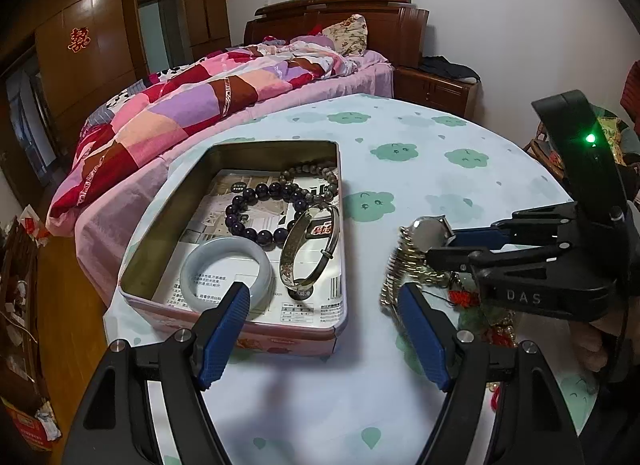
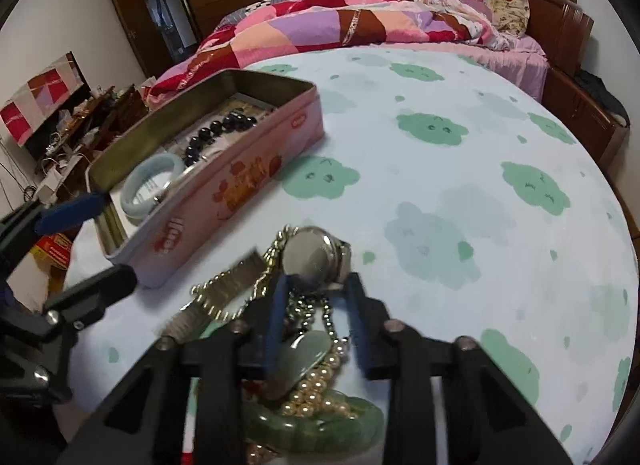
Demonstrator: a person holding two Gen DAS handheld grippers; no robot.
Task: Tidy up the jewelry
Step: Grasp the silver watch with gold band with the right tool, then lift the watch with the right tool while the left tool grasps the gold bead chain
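Your right gripper [image 2: 316, 285] has its blue ribbed pads closed to a narrow gap on the case of a wristwatch [image 2: 314, 257], round, silvery, with a gold-toned link band [image 2: 224, 293] trailing to the left; the frame is blurred there, so you can't read the dial. In the left wrist view the same gripper [image 1: 434, 243] pinches the watch [image 1: 428, 231] above the table, and the letters "DAS" stand on its black body.

Under those fingers lies a heap on the tablecloth [image 2: 460, 185]: a pale green jade pendant [image 2: 304, 353], a string of cream pearls [image 2: 316, 389], and a mottled green bangle [image 2: 320, 425], smooth and glossy.

Your left gripper [image 1: 324, 305] is spread wide and holds nothing; its left pad sits over the near rim of the tin box [image 1: 280, 339], its right pad beside the watch band.

The tin is rectangular, pink outside with printed red lettering you can't make out, dull metal inside, lined with printed paper. In it lie a milky white jade bangle [image 1: 226, 271], a dark purple bead bracelet [image 1: 260, 209], a grey-brown bead bracelet [image 1: 316, 177] at the far right corner, and an engraved silver bangle [image 1: 312, 251] leaning on the right wall.

The cloth is pale blue with green cloud faces.
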